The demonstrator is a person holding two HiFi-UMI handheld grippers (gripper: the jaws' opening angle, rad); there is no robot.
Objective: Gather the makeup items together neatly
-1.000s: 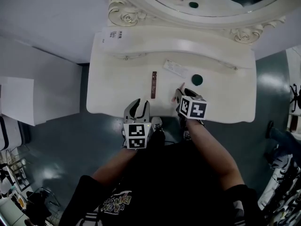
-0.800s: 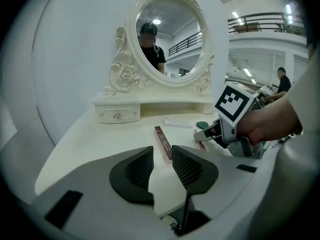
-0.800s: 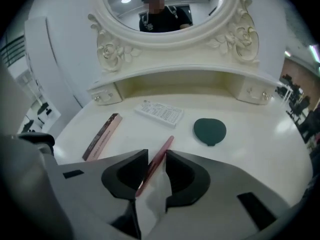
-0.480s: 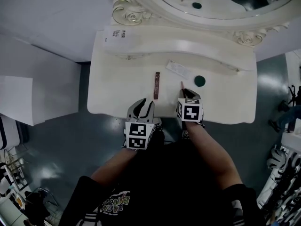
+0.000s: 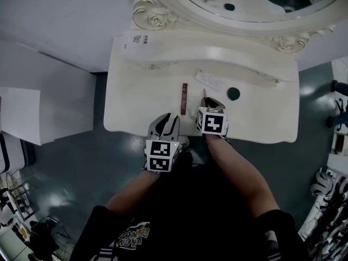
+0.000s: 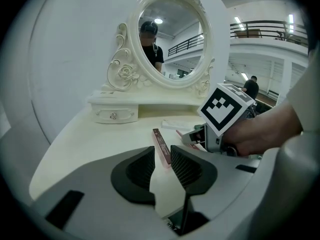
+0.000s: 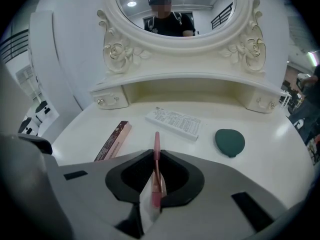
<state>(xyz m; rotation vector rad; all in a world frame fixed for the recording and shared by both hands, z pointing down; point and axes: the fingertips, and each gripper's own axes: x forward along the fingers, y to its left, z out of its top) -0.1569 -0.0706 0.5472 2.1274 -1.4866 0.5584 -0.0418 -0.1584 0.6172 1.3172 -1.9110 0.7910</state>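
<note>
On the white vanity top (image 5: 261, 118) lie a long brown box (image 5: 185, 98) (image 7: 113, 140), a flat white printed box (image 5: 209, 81) (image 7: 174, 122) and a dark green puff (image 5: 234, 94) (image 7: 230, 141). My right gripper (image 5: 211, 103) (image 7: 156, 158) is shut on a thin pink pencil (image 7: 157, 141), which points forward toward the white box. My left gripper (image 5: 165, 124) (image 6: 162, 156) hovers at the table's front edge, left of the right one. Its jaws are closing with nothing between them; the brown box (image 6: 161, 143) lies just beyond them.
An ornate oval mirror (image 7: 175, 9) stands on a raised shelf with small drawers (image 7: 110, 100) at the back of the table. A paper sheet (image 5: 136, 38) lies on the shelf's left end. The person stands against the front edge.
My right gripper has shifted a little left and closed on the pink pencil, which lay beside it before. The left gripper has stayed almost in place.
</note>
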